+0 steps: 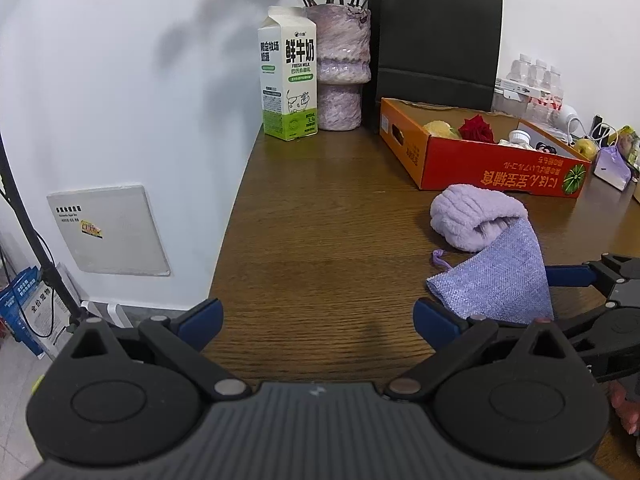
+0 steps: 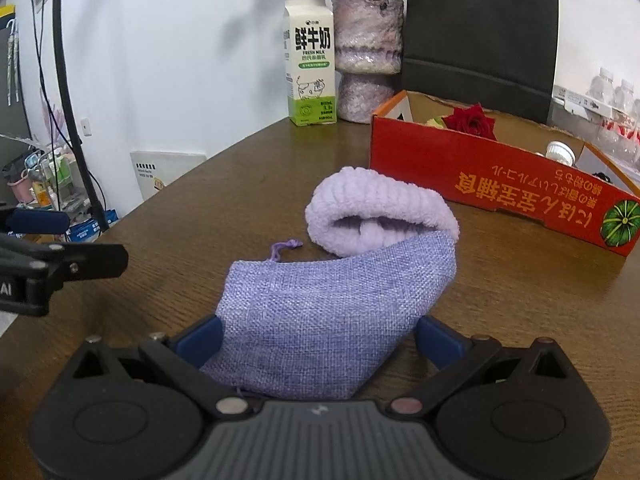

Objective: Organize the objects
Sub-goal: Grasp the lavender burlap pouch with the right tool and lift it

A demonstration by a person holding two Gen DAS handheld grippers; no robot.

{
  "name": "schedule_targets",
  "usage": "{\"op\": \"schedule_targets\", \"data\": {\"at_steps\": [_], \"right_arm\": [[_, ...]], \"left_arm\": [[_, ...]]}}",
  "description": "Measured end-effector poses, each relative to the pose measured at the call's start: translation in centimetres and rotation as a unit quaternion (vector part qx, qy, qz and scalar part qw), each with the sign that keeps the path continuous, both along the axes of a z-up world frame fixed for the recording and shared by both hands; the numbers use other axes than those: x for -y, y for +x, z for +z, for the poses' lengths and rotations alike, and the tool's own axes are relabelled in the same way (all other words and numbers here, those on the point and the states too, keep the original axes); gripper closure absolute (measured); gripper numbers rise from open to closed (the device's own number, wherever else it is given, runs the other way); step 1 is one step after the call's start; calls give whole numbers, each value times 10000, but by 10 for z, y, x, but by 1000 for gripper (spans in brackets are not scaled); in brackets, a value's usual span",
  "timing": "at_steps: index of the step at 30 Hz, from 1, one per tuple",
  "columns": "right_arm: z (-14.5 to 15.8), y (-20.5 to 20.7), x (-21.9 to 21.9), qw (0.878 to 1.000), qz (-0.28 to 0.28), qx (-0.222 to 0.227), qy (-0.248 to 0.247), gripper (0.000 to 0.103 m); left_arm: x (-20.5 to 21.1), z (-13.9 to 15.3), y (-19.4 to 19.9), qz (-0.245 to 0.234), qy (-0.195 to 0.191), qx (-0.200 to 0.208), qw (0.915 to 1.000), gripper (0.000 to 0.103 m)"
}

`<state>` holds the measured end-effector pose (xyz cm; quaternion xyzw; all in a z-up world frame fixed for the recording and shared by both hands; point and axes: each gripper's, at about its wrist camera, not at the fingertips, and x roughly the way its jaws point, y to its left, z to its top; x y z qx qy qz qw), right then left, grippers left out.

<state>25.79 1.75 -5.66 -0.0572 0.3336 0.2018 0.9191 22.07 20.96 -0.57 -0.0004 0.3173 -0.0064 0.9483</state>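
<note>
A purple woven drawstring pouch (image 2: 320, 312) lies on the brown wooden table (image 1: 320, 220). Its far corner rests against a fluffy lavender rolled cloth (image 2: 376, 208). My right gripper (image 2: 318, 340) is open, its blue fingertips on either side of the pouch's near end. Open over bare wood, my left gripper (image 1: 318, 320) sits left of the pouch (image 1: 496, 280), which lies just beyond its right fingertip (image 1: 434, 322). The lavender cloth (image 1: 476, 216) lies beyond the pouch. An open red cardboard box (image 1: 480, 160) behind them holds a red rose (image 1: 476, 128), a yellow fruit and a white-capped bottle.
A milk carton (image 1: 288, 80), a mottled purple vase (image 1: 344, 68) with flowers and a black paper bag (image 1: 436, 48) stand along the back wall. Water bottles (image 1: 536, 76) and small items crowd the far right. The table's edge (image 1: 228, 220) drops off on the left.
</note>
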Motion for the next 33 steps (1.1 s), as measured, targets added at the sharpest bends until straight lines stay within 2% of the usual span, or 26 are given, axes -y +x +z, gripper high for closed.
{"op": "schedule_targets", "data": {"at_steps": [3, 5, 6, 11, 14, 27, 33], "right_arm": [[1, -4, -1, 9999, 127, 79, 22, 12], [2, -7, -3, 9996, 244, 138, 43, 26], [3, -8, -4, 9994, 299, 160, 59, 30], [5, -11, -3, 9981, 526, 217, 219, 78], [6, -14, 0, 9972, 624, 248, 321, 89], [20, -27, 58, 9934, 555, 813, 594, 92], [24, -27, 91, 9925, 429, 943, 650, 92]], "left_arm": [[1, 0, -1, 21, 10, -28, 10000, 0], [3, 0, -3, 24, 29, -37, 10000, 0], [4, 1, -3, 27, 40, -40, 10000, 0], [12, 5, -7, 28, 98, -52, 9999, 0], [19, 9, -10, 36, 155, -20, 9999, 0], [71, 28, -14, 107, 293, 404, 9987, 0], [97, 29, -3, 144, 315, 432, 9985, 0]]}}
